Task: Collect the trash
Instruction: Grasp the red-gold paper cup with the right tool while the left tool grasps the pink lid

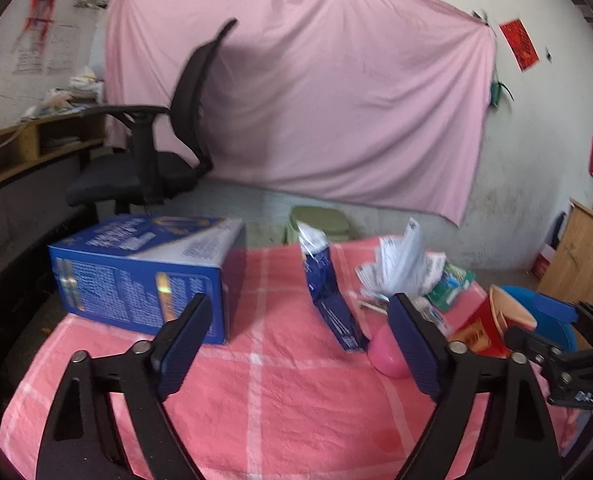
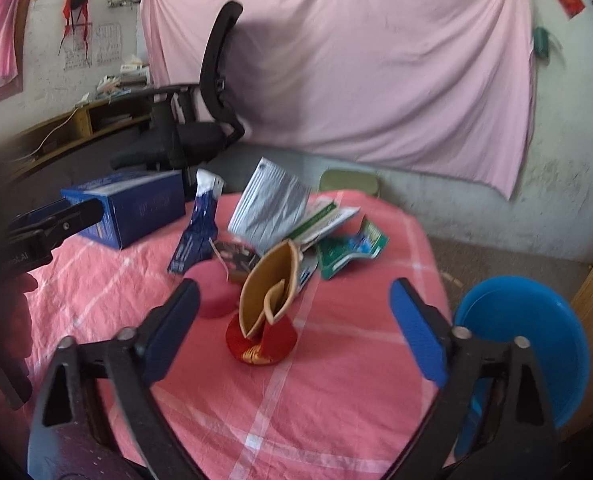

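Worktop: covered by a pink-red checked cloth with pale stripes; its near edge is cut off by both views.
Left claw: jaws apart over bare cloth, nothing between the blue pads; in the right wrist view only its dark outer side shows at the left edge.
Right claw: jaws wide apart, nothing gripped; the crushed red cup stands on the cloth beyond, in line with the gap, untouched.
Crushed red cup: red and gold paper cup, upright, its tan inside folded inward; in the left wrist view it is half hidden behind the right claw's frame.
Blue box: carton lying on its side at the far left of the worktop; its print is too blurred to read.
Blue wrapper: torn dark-blue packet with a white top, leaning upright between the box and the paper pile.
Paper pile: white and grey printed sachets with a green packet just beside them, at the far middle; they overlap, so no count is possible.
Pink round item: partly hidden behind the right claw's left finger; what it is cannot be told.
Blue basin: beyond the worktop's right edge, partly covered by the right claw's frame.
Backdrop: pink sheet hung on the wall, black office chair in front of it.
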Action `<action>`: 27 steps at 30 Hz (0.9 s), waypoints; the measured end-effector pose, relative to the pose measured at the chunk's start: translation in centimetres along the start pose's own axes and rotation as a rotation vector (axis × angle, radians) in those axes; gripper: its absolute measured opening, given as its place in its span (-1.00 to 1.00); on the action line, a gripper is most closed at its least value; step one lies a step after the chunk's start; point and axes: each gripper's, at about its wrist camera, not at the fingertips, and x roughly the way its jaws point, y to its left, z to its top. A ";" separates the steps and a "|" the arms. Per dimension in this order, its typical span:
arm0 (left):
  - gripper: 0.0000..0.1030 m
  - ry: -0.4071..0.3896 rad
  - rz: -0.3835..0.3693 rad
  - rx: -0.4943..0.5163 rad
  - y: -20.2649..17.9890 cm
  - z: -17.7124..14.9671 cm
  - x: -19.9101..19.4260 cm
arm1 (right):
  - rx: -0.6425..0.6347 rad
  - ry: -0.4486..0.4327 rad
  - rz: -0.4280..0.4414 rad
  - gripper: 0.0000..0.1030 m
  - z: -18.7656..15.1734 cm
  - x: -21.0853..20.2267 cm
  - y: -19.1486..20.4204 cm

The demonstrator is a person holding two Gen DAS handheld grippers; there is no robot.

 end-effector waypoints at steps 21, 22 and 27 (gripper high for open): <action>-0.06 0.312 -0.265 0.328 -7.7 -0.9 8.8 | -0.019 0.038 0.067 -0.16 -0.4 -0.2 -1.5; -0.06 0.320 -0.265 0.322 -7.7 -0.8 9.0 | -0.018 0.035 0.064 -0.17 -0.4 -0.2 -1.7; -0.05 0.326 -0.245 0.337 -7.8 -1.0 9.2 | -0.007 0.022 0.050 -0.17 -0.2 0.0 -2.4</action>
